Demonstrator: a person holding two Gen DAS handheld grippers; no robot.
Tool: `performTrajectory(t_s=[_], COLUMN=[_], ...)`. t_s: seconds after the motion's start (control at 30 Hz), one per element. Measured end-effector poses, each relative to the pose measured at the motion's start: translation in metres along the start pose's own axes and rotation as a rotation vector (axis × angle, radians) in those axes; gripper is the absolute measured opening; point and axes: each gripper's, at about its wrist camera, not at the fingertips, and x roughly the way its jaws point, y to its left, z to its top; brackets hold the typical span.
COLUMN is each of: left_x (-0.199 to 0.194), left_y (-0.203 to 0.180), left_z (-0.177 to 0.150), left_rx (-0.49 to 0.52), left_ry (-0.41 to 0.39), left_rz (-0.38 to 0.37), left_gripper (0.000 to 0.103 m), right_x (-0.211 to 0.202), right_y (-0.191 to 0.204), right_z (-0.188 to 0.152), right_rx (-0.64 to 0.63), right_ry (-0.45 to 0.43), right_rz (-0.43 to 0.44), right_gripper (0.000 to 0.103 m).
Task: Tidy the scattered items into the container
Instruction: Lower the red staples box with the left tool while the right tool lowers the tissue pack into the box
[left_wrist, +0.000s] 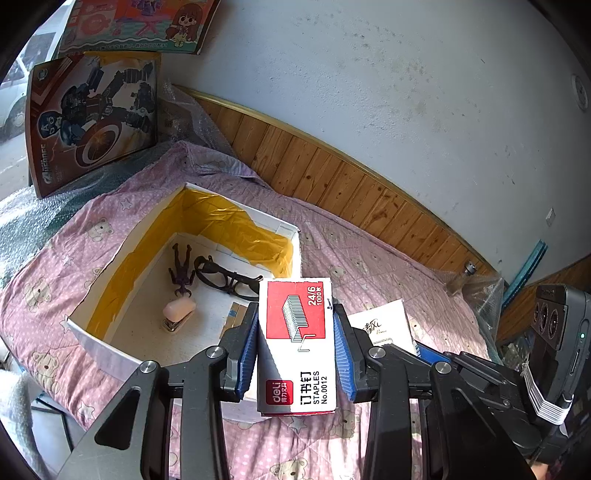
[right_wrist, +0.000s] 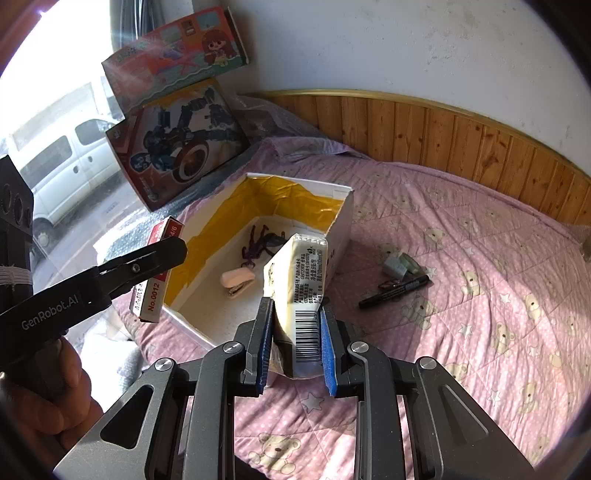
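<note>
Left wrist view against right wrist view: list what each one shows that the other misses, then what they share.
Only the left wrist view shows the black glasses in the container and a white booklet on the bedspread. Only the right wrist view shows the black marker, the green tape rolls and the tissue pack in the right gripper. Both show the container, pink stapler, purple figure and staples box in the left gripper.

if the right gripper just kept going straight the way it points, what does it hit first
Probably the near white wall of the container: the right gripper, shut on the tissue pack, aims at that corner. Depth is unclear; it may clear the rim and pass over the pink stapler.
</note>
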Motion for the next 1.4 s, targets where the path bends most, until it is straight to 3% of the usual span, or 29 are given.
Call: performTrajectory(t_s=[1.4], left_x=[0.01], left_y=[0.076], left_z=[0.059], left_rx=[-0.104], left_ry=[-0.064], left_rz=[0.103], left_gripper=[0.038], right_x=[0.067], right_y=[0.049], right_z=[0.041], right_rx=[-0.142], right_ry=[0.056], right_rz=[0.07], right_gripper=[0.024])
